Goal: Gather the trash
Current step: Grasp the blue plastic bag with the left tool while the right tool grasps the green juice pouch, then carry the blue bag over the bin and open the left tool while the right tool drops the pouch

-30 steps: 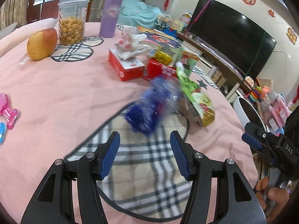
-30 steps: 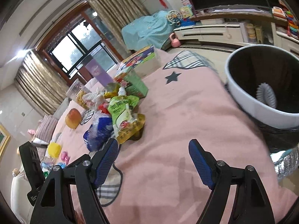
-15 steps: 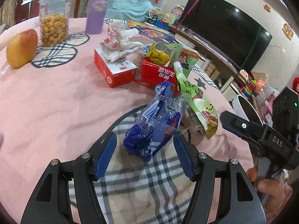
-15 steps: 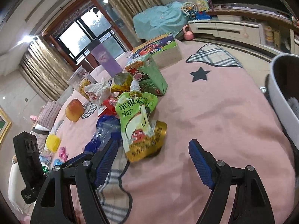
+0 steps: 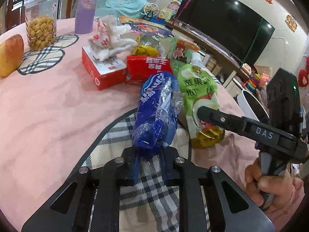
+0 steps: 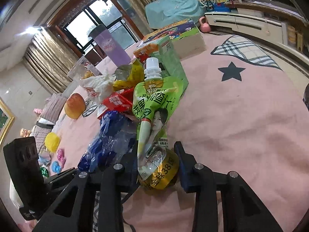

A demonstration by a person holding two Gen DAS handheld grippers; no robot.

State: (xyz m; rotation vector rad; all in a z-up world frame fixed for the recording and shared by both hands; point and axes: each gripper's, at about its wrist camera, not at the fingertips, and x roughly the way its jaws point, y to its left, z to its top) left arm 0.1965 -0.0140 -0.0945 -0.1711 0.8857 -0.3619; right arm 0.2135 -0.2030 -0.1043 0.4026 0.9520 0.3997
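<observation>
A crumpled blue plastic wrapper [image 5: 156,116] lies on the pink tablecloth, its near end pinched between my left gripper's [image 5: 149,163] blue fingers. It also shows in the right wrist view [image 6: 110,135]. Beside it lies a green drink pouch [image 5: 200,100] with a white cap and gold bottom. In the right wrist view my right gripper [image 6: 157,166] has its fingers closed in on both sides of the green pouch's [image 6: 154,116] gold bottom. A white bin [image 5: 251,106] stands off the table's right edge.
A red tissue box [image 5: 102,69] with white tissue, a red packet [image 5: 148,69], a yellow wrapper [image 5: 144,50], a green carton [image 6: 170,58], a purple tumbler [image 5: 86,9], a snack jar [image 5: 41,25] and an apple [image 5: 9,56] crowd the table behind.
My left gripper moved forward and closed on the blue wrapper. My right gripper swung from the bin toward the table and closed around the green pouch.
</observation>
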